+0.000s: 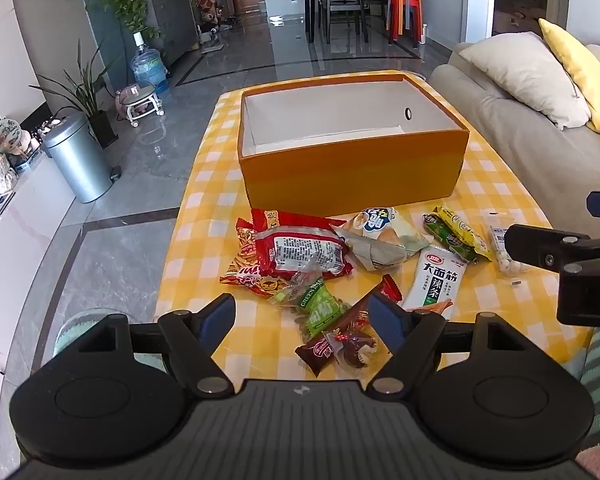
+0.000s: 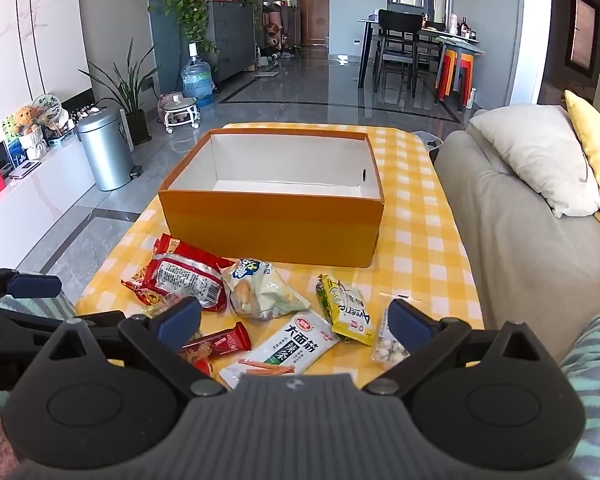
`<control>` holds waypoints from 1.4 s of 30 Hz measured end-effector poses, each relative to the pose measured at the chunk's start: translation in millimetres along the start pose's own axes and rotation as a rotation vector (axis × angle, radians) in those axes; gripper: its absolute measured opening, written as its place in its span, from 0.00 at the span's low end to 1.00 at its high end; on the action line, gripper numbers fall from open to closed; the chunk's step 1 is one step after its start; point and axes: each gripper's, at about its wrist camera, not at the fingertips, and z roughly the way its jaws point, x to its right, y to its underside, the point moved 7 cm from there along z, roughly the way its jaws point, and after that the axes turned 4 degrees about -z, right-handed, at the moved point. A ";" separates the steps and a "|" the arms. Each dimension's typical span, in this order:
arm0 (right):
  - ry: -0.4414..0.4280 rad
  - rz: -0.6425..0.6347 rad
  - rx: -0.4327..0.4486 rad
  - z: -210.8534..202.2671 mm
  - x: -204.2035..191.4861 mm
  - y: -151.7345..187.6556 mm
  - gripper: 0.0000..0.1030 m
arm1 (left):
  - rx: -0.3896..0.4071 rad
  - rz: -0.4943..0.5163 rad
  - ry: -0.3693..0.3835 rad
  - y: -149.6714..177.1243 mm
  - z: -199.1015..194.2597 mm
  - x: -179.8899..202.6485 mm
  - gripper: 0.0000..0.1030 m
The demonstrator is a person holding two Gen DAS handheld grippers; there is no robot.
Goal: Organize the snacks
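Left gripper [image 1: 302,314]: fingers spread wide, nothing held, hovering above the near edge of the table [image 1: 204,216]. Beyond its left finger lies the red noodle packet [image 1: 300,254]. Between the fingers lie the green candy [image 1: 320,308] and the brown chocolate wrapper [image 1: 340,344], with neither finger touching them. Just beyond its right finger lies the white spicy-strip packet [image 1: 436,276].

Right gripper [image 2: 296,322]: fingers spread wide, nothing held. Beside its left finger lies the red bar [image 2: 220,344]. Between the fingers lies the white spicy-strip packet. Ahead of the gap, toward the right finger, lies the yellow-green packet [image 2: 346,308]. The clear bag of white balls [image 2: 388,350] lies partly hidden behind the right finger. The empty orange box [image 2: 272,228] stands well ahead of both pairs of fingers.
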 end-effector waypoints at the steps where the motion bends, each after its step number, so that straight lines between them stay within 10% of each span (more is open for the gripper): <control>1: 0.000 -0.002 0.000 -0.1 -0.2 0.2 0.94 | -0.002 -0.003 0.000 0.3 0.4 -0.9 0.86; 42: 0.001 0.009 -0.025 1.3 -3.6 0.8 0.94 | -0.025 -0.020 0.000 6.2 3.3 -2.1 0.86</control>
